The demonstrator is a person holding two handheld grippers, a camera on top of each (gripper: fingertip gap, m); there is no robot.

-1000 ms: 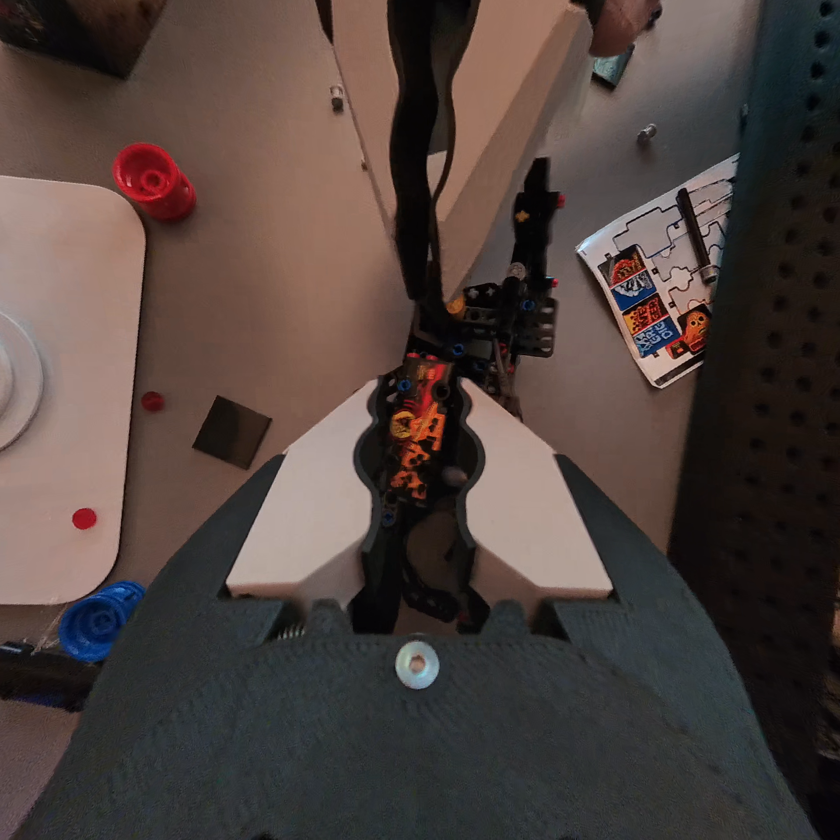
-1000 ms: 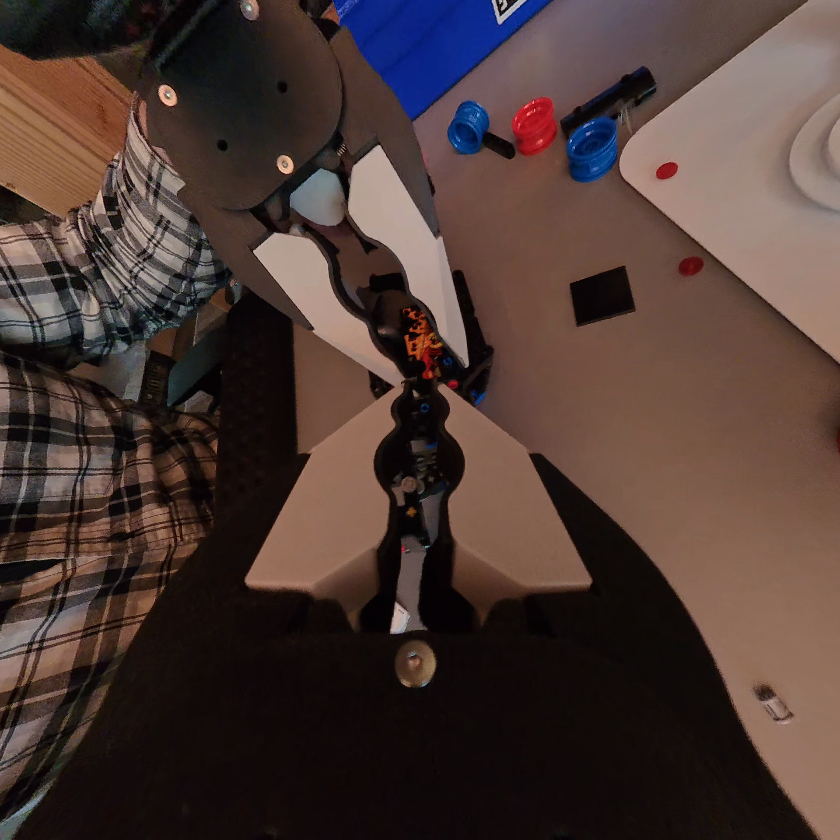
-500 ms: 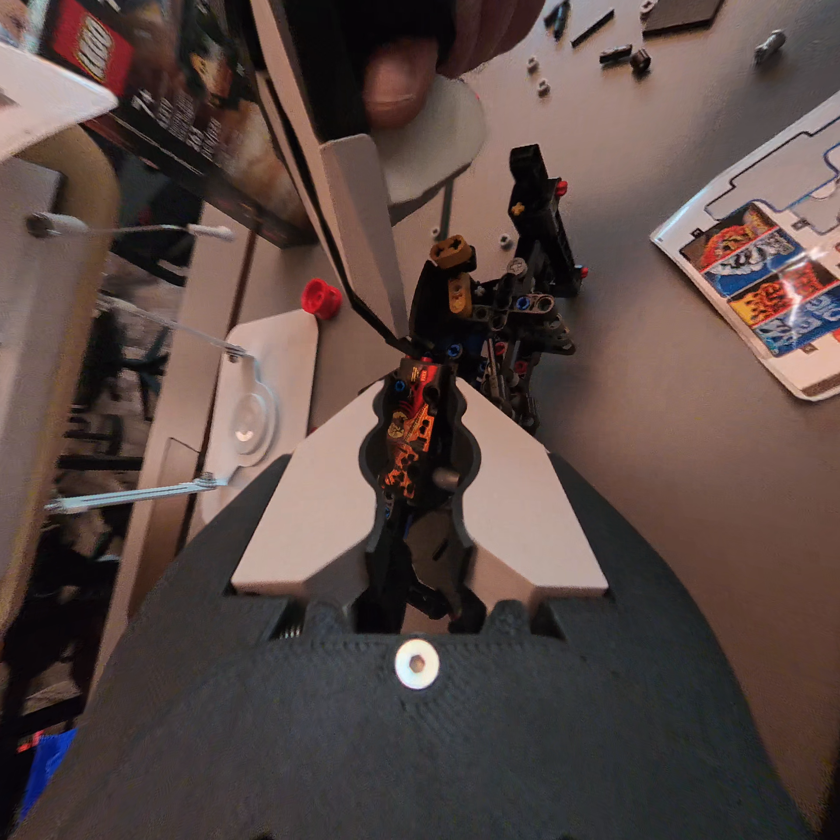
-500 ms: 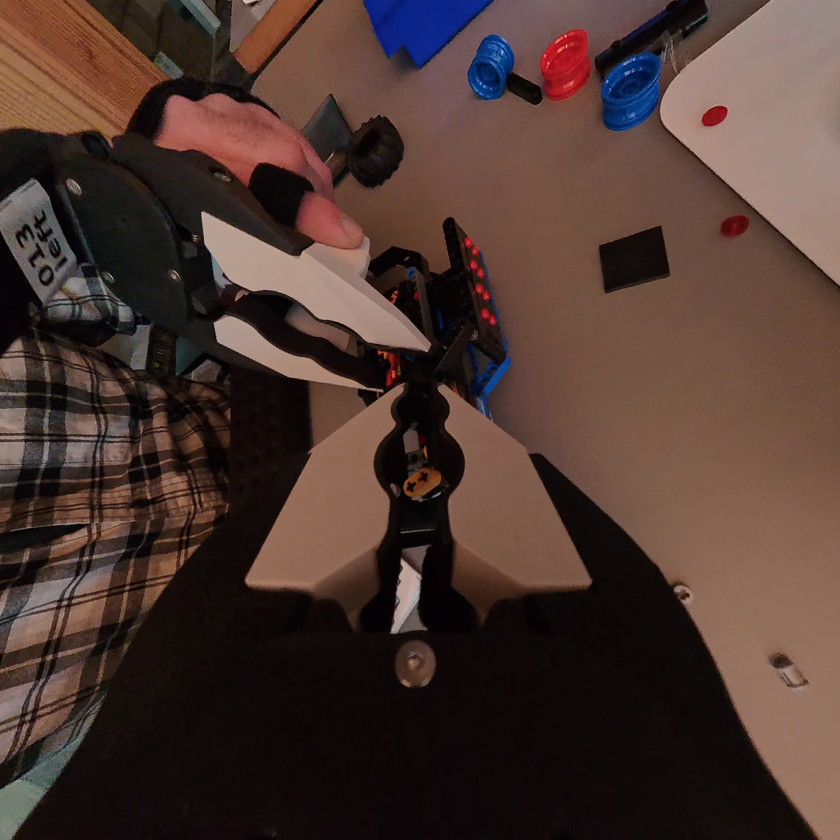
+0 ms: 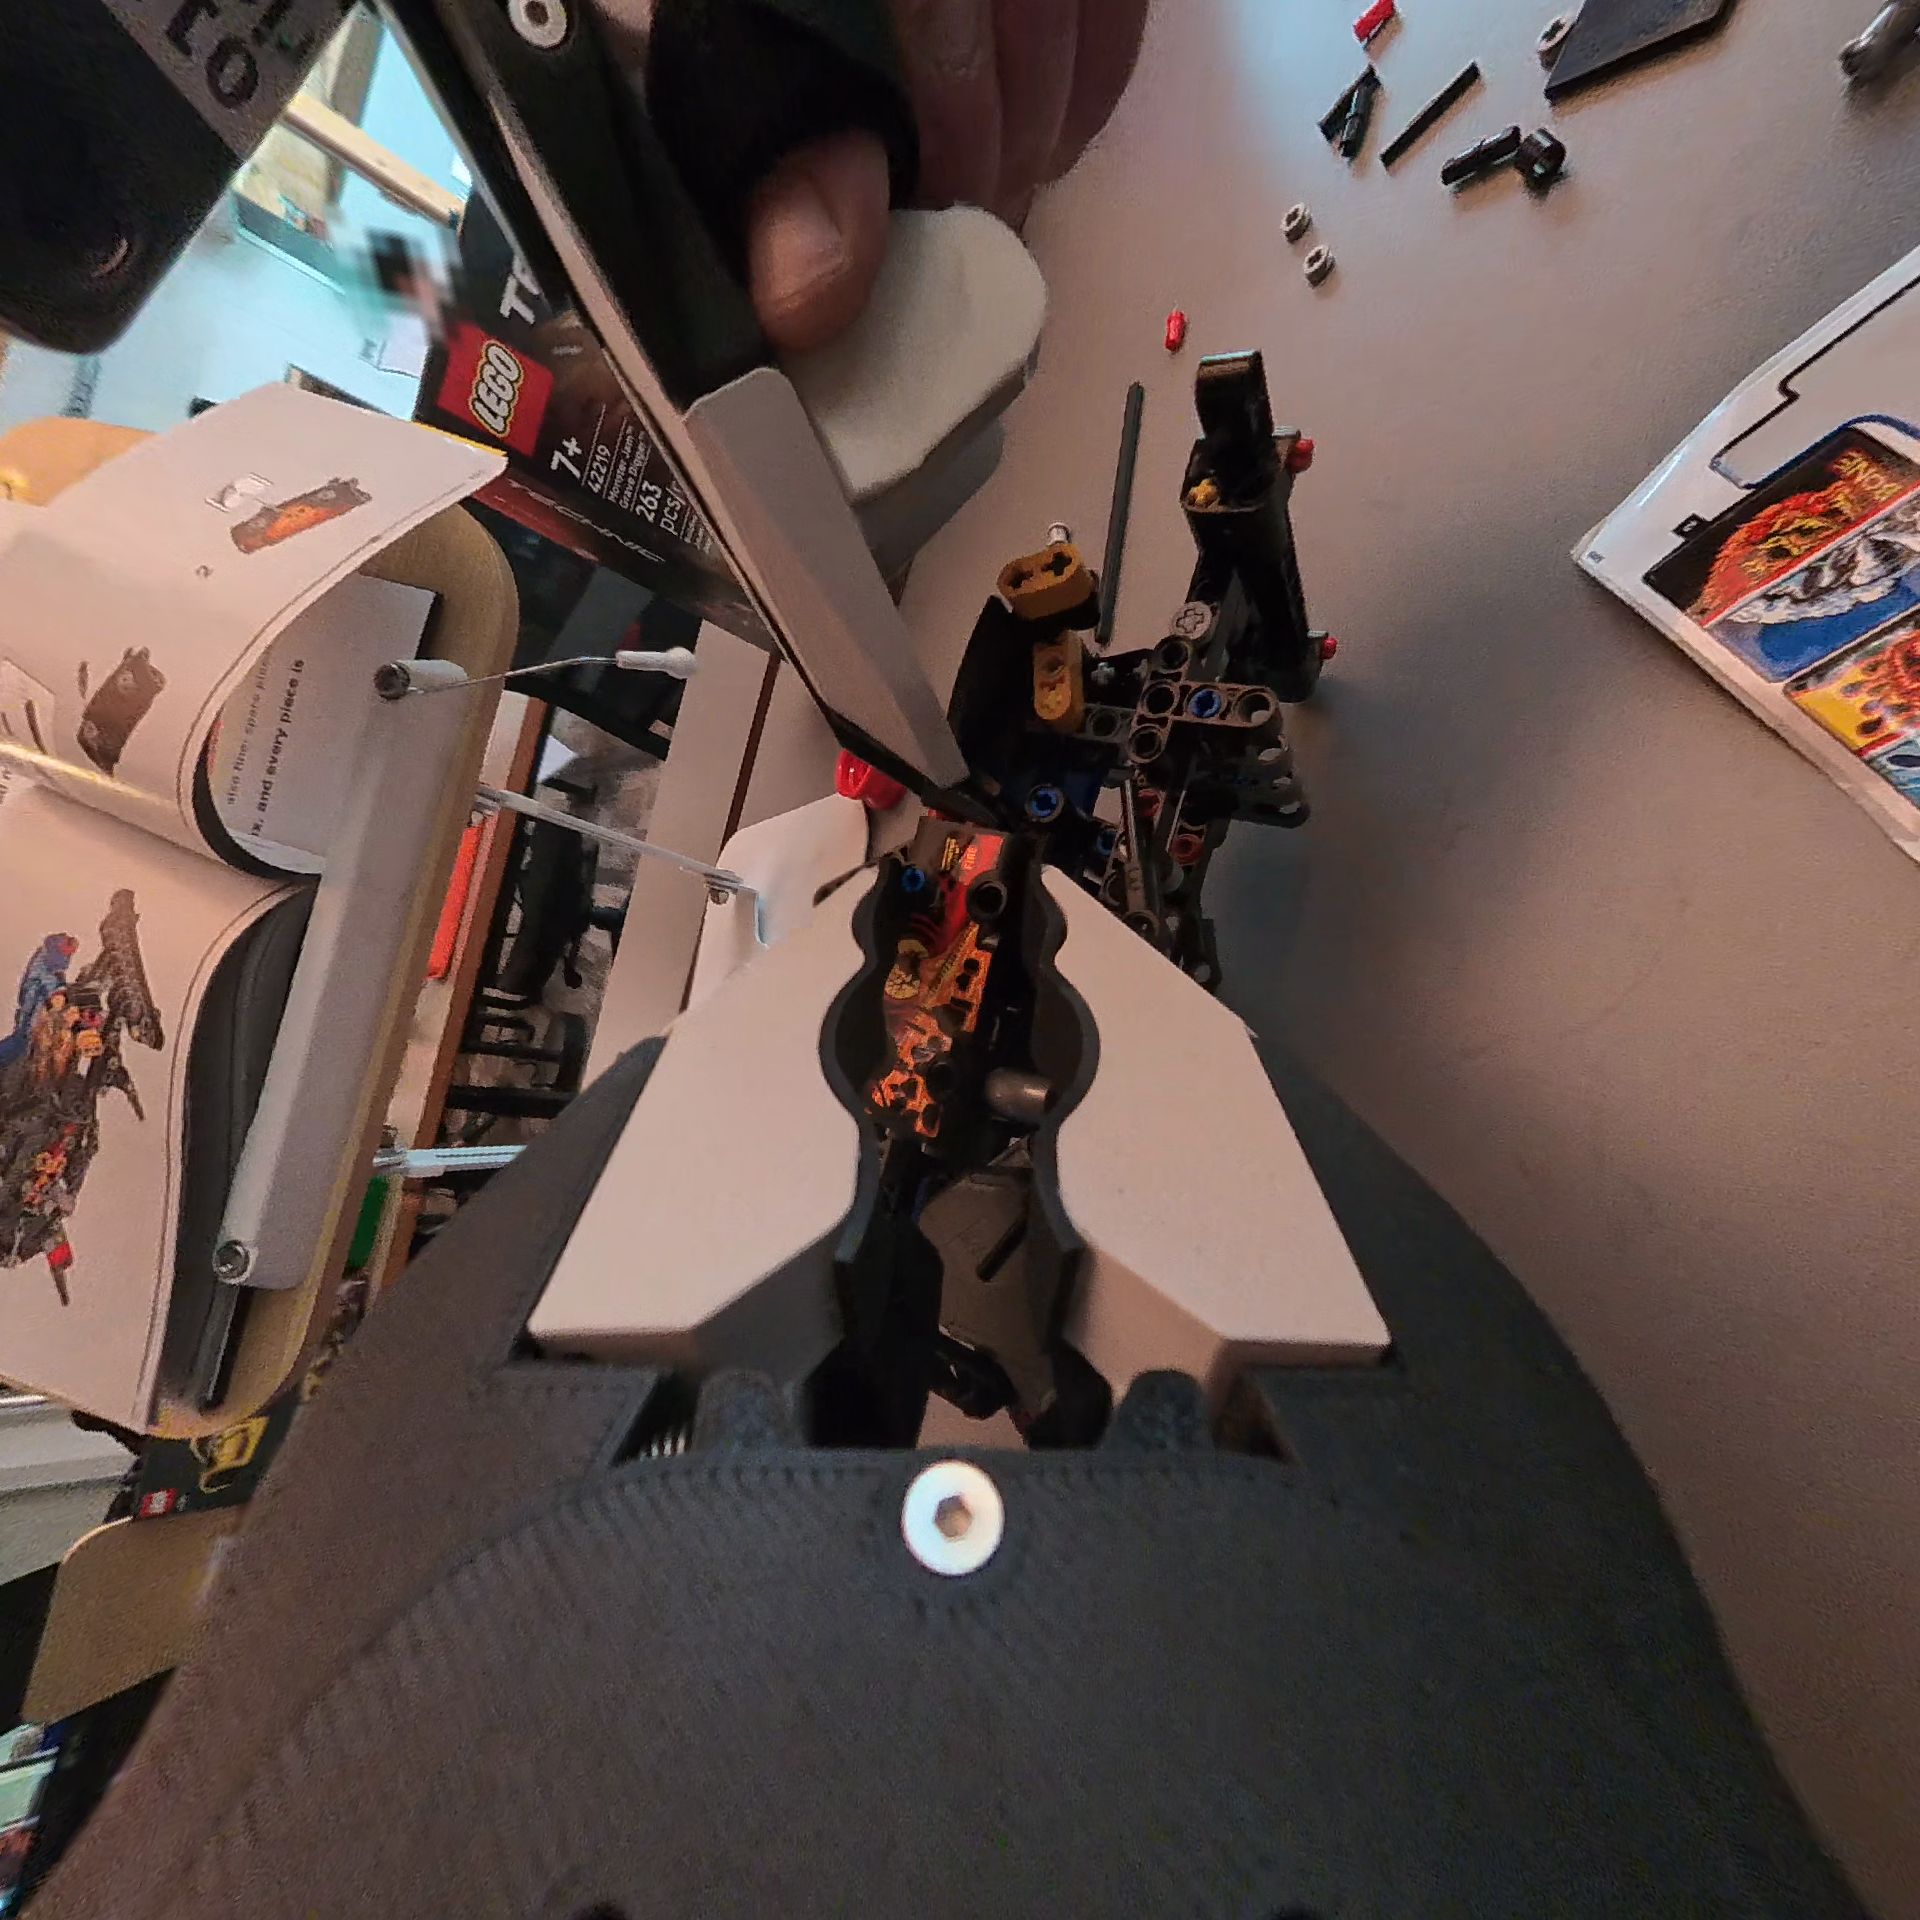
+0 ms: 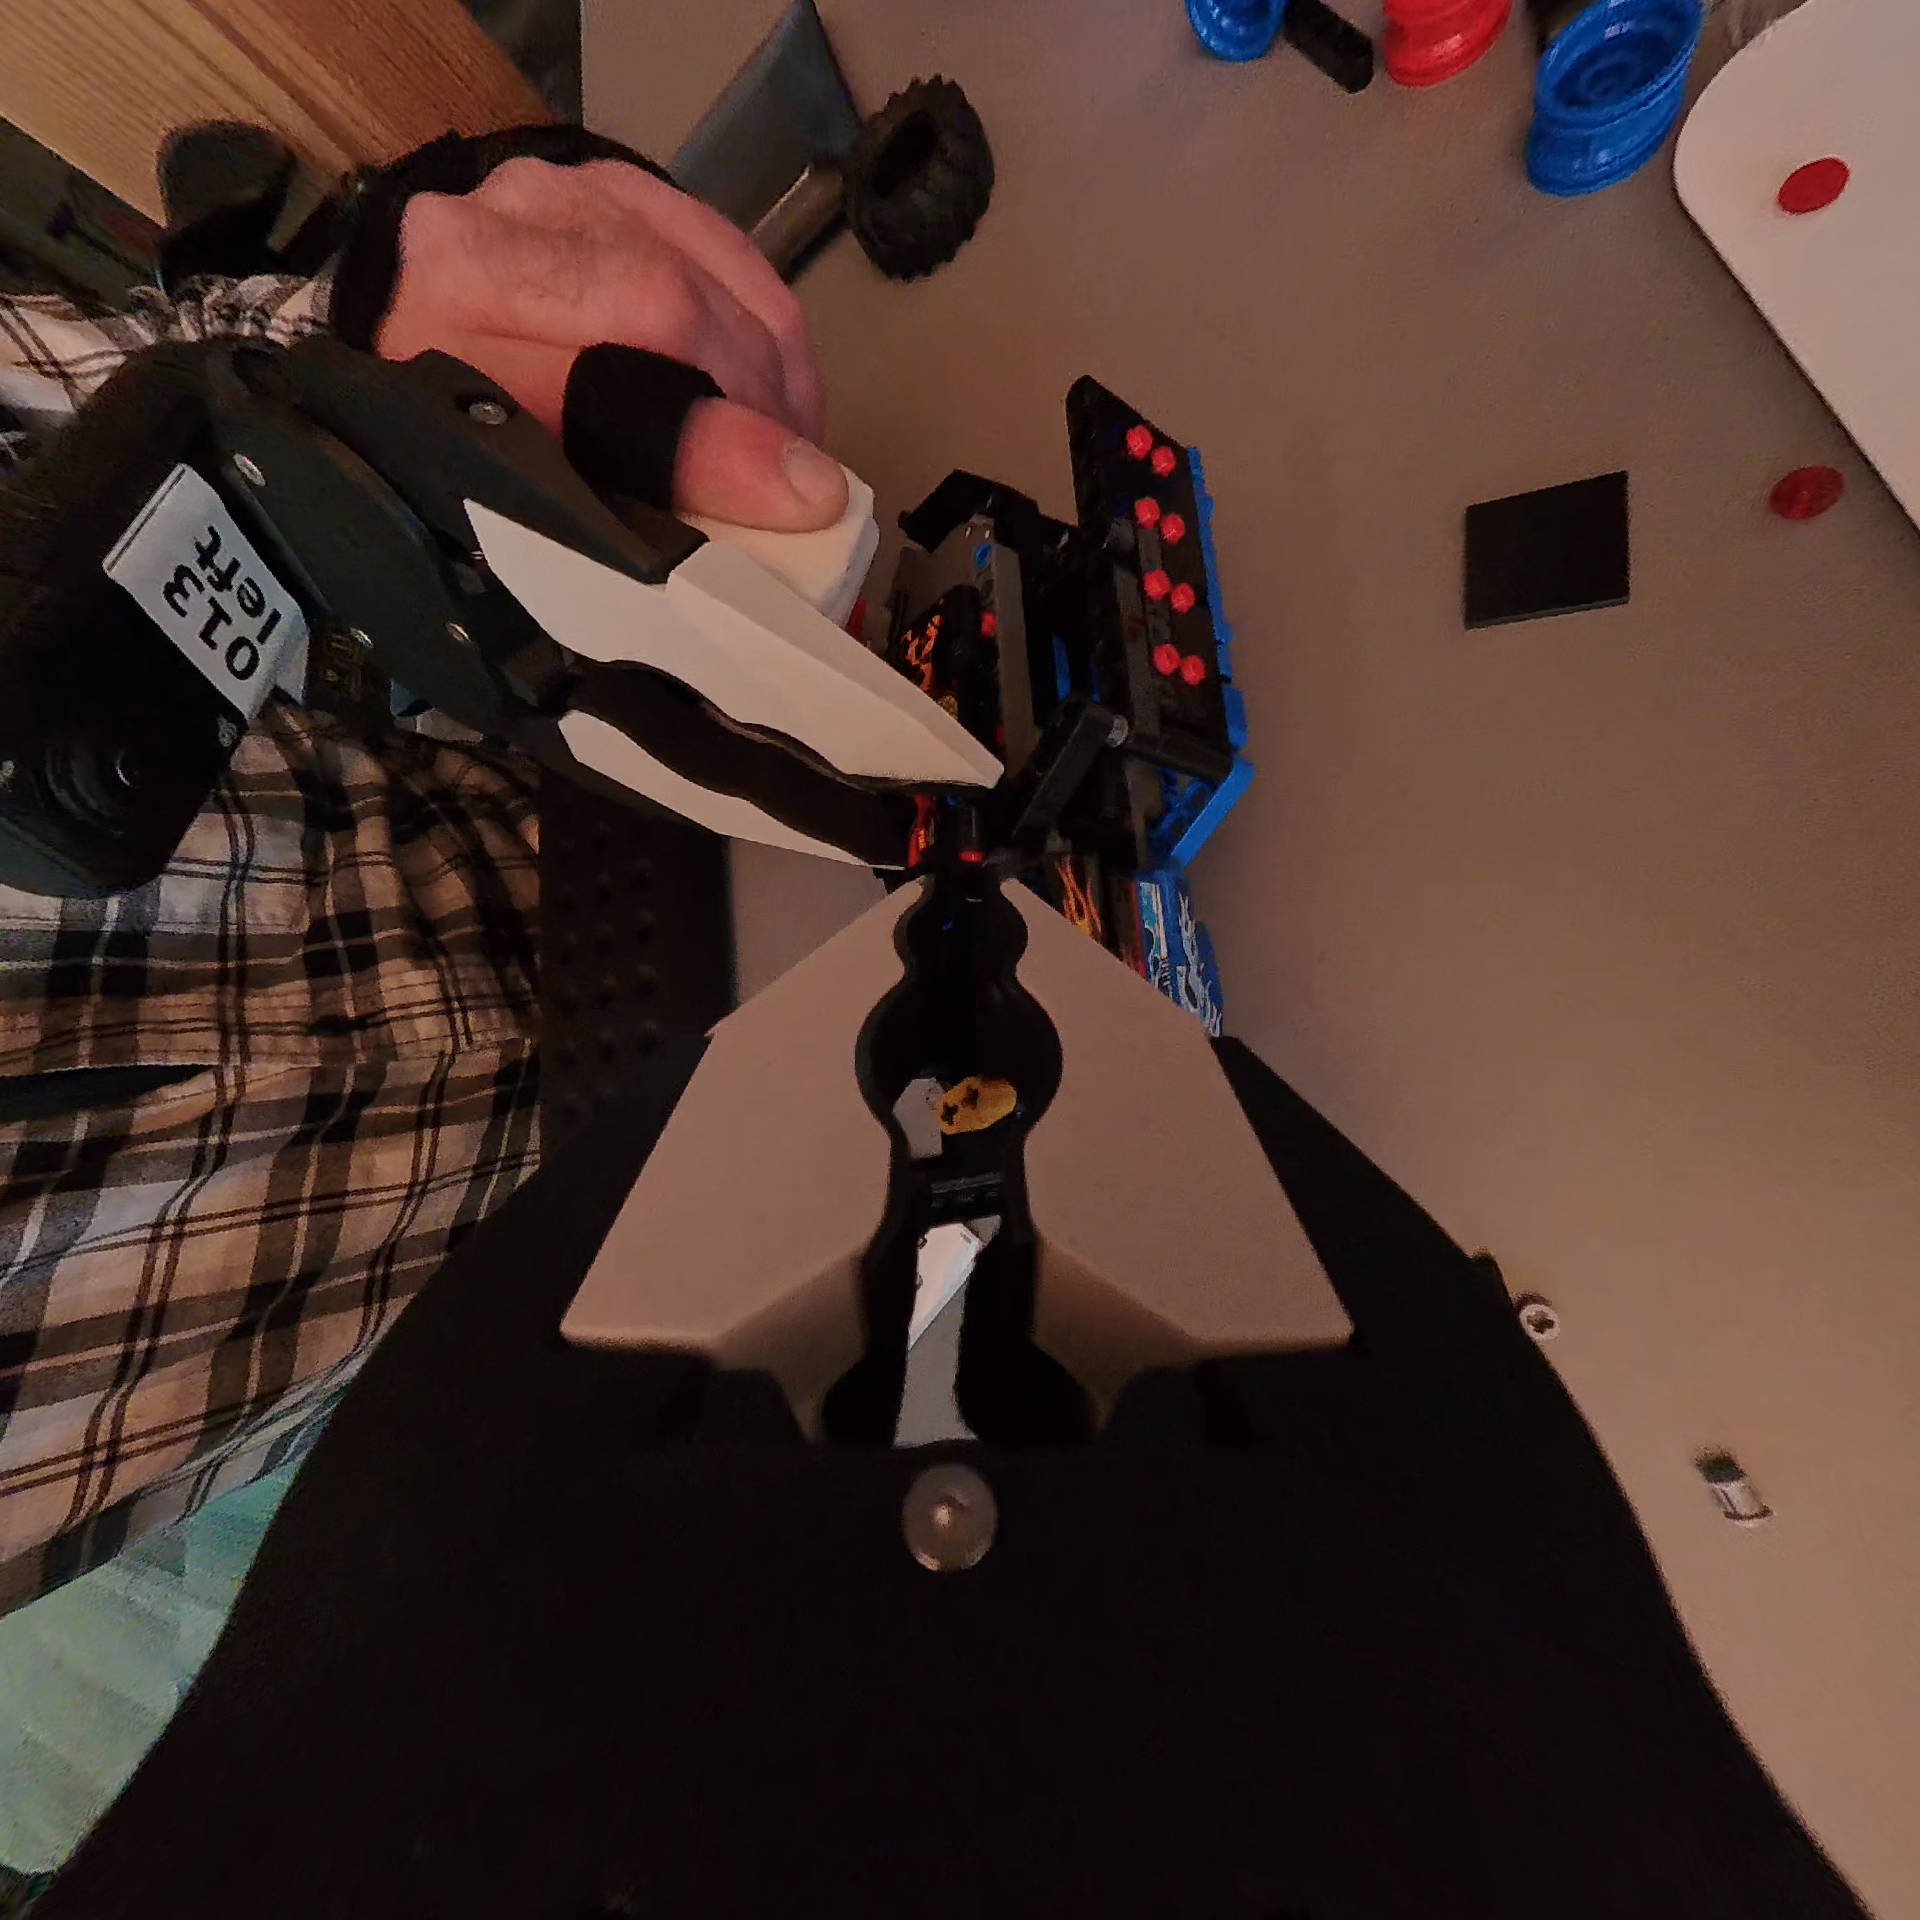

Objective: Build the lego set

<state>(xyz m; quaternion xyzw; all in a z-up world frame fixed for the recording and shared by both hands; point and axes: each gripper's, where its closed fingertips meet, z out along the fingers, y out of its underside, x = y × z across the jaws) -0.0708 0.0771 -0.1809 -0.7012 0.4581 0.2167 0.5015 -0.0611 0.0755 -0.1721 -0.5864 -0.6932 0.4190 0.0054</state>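
The partly built lego model (image 5: 1174, 727) is black with blue and red pins, a tan connector (image 5: 1049, 582) and an orange flame panel. It is held above the grey table between both grippers. My left gripper (image 5: 956, 873) is shut on the flame panel end. My right gripper (image 5: 935, 779) comes in from the upper left, and its tips meet the model right beside mine. In the right wrist view my right gripper (image 6: 961, 888) is shut on a black part of the model (image 6: 1143, 623), with the tan connector (image 6: 977, 1101) between its fingers. The left gripper (image 6: 935, 821) reaches in from the left.
A sticker sheet (image 5: 1787, 623) lies to the right. An open instruction booklet (image 5: 104, 935) on a stand and the set's box (image 5: 561, 457) stand to the left. Small loose parts (image 5: 1455, 125) lie far back. Blue (image 6: 1610, 94) and red (image 6: 1444, 42) rims, a tyre (image 6: 914, 177), a black tile (image 6: 1545, 549) and a white board (image 6: 1818, 312) are nearby. Less than 4 cm separates the two grippers' tips. The black tile (image 6: 1545, 549) is about equally far from each gripper, around 15 cm.
Both grippers have turned together with the model held between them. The left view has swung from the table towards the booklet and box. The model's red-pinned underside now faces the right view.
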